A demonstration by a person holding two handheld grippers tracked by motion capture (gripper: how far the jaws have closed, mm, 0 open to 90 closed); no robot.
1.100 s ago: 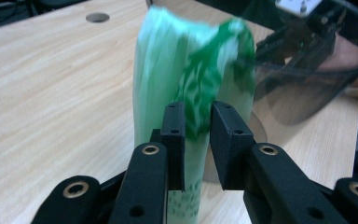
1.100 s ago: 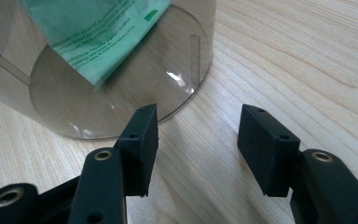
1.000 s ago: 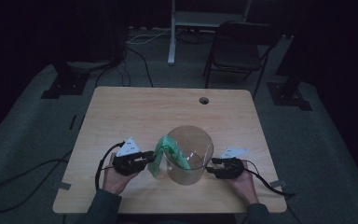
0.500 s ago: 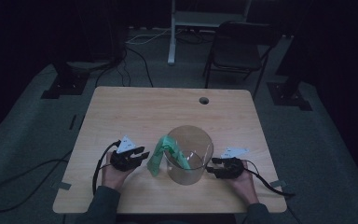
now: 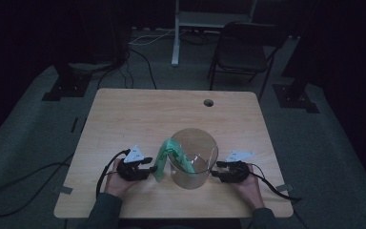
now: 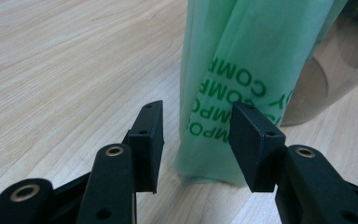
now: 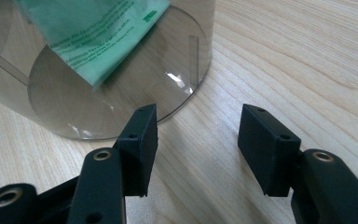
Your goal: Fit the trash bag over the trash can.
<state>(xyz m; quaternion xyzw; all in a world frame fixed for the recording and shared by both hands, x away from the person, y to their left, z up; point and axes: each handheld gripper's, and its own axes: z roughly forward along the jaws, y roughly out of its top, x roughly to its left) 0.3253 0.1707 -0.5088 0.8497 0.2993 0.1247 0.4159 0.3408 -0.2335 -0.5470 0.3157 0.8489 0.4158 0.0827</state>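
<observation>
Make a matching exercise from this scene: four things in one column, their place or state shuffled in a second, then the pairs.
1. green bag
2. clear bin
3. left tongs
4. right tongs

a. open, beside the bin's base, nothing between the jaws
b. stands on the wooden table, see-through
c. draped over the bin's rim, hanging to the table
d. open, jaws just parted, in front of the hanging bag

Pairs: 1-c, 2-b, 3-d, 4-a

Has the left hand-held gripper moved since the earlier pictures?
Yes. The left hand-held gripper has sunk slightly toward the table's near edge, beside the green bag. Its jaws have just been opening, with nothing pressed between them.
</observation>
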